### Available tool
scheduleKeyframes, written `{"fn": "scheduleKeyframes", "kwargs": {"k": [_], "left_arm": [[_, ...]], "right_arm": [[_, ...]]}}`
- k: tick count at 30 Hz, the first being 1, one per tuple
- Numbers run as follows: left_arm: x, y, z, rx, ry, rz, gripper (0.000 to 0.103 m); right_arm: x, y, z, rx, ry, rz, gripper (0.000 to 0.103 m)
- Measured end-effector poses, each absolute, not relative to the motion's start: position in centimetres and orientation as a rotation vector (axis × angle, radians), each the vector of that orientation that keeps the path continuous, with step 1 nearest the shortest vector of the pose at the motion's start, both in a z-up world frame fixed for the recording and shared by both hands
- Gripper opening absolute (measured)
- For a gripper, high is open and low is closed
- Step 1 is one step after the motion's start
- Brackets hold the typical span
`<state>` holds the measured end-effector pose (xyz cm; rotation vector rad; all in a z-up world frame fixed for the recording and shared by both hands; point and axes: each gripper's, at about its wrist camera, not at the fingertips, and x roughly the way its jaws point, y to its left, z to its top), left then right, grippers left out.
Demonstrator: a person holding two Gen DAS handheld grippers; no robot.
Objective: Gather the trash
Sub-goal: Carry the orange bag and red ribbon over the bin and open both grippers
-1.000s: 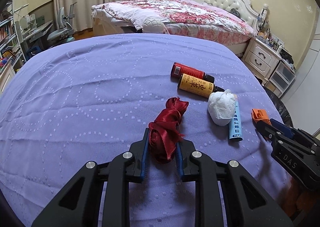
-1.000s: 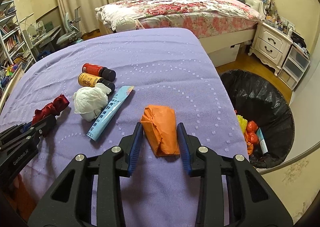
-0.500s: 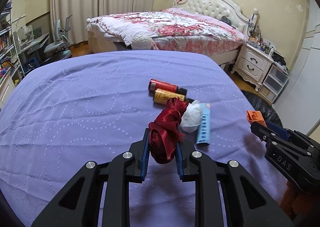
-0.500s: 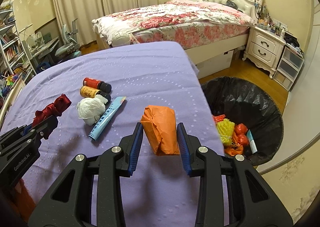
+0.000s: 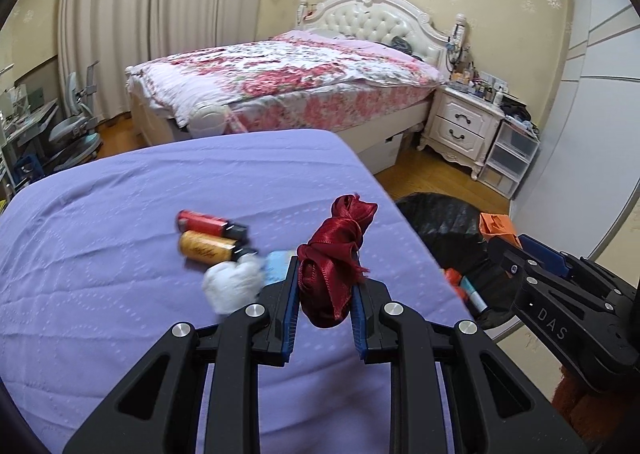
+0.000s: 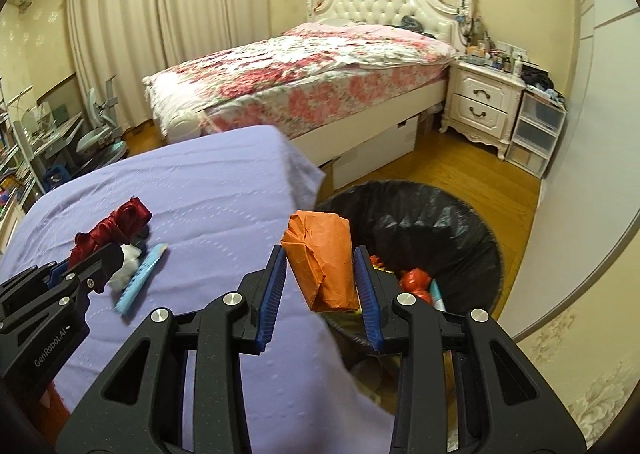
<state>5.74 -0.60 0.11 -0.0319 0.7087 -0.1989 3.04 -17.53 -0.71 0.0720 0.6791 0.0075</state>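
My left gripper [image 5: 325, 296] is shut on a dark red ribbon bundle [image 5: 334, 266] and holds it above the purple-covered table [image 5: 120, 254], near its right edge. My right gripper [image 6: 321, 286] is shut on a crumpled orange paper wad [image 6: 322, 260] and holds it at the rim of the black-lined trash bin [image 6: 440, 221]. The bin holds several red, yellow and blue pieces of trash. On the table lie a red bottle [image 5: 208, 221], a yellow bottle [image 5: 208, 250], a white tissue ball [image 5: 232, 284] and a light blue tube [image 6: 140, 278].
The bin stands on the wood floor right of the table. A bed with a floral cover [image 5: 280, 81] is behind, with a white nightstand [image 5: 460, 125] and plastic drawers [image 5: 508, 157] at the right. A desk and chair [image 5: 72, 133] stand at the far left.
Both grippers have lifted their loads off the table and moved right toward the bin. The orange wad has gone from over the table to the bin's rim.
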Motion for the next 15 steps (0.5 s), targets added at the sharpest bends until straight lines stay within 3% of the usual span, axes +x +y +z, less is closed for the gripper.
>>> {"fn": "scheduleKeyframes", "kwargs": {"k": [15], "left_arm": [[10.1, -8.2, -1.2, 0.053, 0.726, -0.274, 0.023]], "right_arm": [[7.4, -23.7, -2.0, 0.114, 0.689, -0.133, 0.034]]}}
